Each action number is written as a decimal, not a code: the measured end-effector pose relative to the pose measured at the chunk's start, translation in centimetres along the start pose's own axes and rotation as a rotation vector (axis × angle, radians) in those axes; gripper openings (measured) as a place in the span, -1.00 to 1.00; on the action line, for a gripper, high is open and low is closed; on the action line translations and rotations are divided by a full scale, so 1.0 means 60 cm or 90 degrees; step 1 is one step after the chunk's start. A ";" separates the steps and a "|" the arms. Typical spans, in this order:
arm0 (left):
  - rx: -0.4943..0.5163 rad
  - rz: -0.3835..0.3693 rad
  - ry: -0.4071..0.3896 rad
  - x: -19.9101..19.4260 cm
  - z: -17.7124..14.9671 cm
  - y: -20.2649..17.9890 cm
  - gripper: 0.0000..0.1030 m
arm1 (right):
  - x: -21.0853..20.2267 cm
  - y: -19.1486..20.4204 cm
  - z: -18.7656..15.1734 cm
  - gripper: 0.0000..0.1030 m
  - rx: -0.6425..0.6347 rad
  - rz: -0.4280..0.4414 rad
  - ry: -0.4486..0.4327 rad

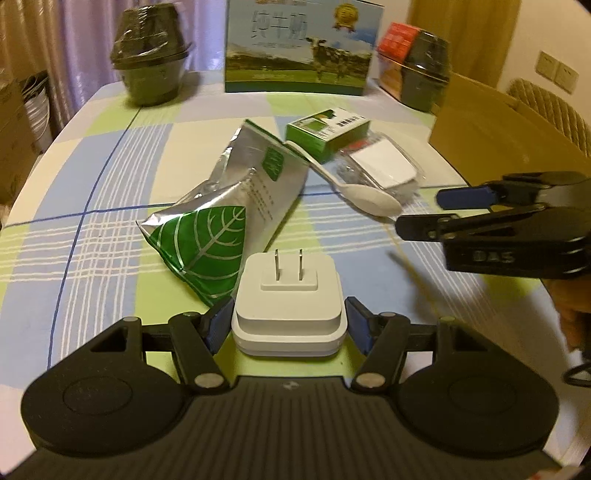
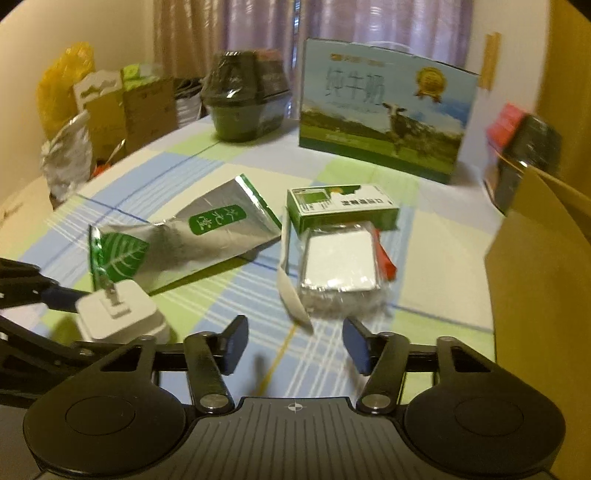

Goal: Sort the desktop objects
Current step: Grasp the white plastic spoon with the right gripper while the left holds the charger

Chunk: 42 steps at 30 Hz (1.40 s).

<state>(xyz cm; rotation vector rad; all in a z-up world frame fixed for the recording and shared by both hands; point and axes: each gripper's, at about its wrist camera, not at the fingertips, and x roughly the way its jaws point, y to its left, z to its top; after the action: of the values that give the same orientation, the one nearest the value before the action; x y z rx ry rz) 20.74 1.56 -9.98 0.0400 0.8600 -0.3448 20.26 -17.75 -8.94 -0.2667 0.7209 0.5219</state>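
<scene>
Checked tablecloth [image 1: 110, 177] covers table. Milk carton box with cow picture [image 1: 301, 48] stands upright at far edge, between 2 dark wrapped bowls [image 1: 151, 62] [image 1: 424, 70]. Curtains [image 2: 388, 26] behind. Wall sockets [image 1: 556, 72] right.

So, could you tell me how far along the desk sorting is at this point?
Nothing looks sorted yet. In hand: the left gripper is shut on the white plug adapter, while the right gripper is open and holds nothing. Left on the tablecloth: the silver leaf pouch, white spoon, green box and clear packet.
</scene>
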 end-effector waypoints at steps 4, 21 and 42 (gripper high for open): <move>-0.006 -0.003 0.003 0.003 0.000 0.000 0.16 | 0.035 0.008 0.010 -0.28 -0.034 -0.001 0.008; 0.036 -0.037 0.012 -0.013 -0.021 -0.032 0.17 | -0.045 0.061 -0.067 -0.89 -0.174 -0.027 0.048; 0.029 -0.062 -0.005 -0.058 -0.069 -0.058 0.16 | -0.146 0.020 -0.157 -0.04 0.120 0.045 0.026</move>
<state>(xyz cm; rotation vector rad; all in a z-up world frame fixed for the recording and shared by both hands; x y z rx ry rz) 14.52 -0.06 -9.70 0.0388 0.8474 -0.4556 8.83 -23.72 -9.85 -0.0763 0.8155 0.5121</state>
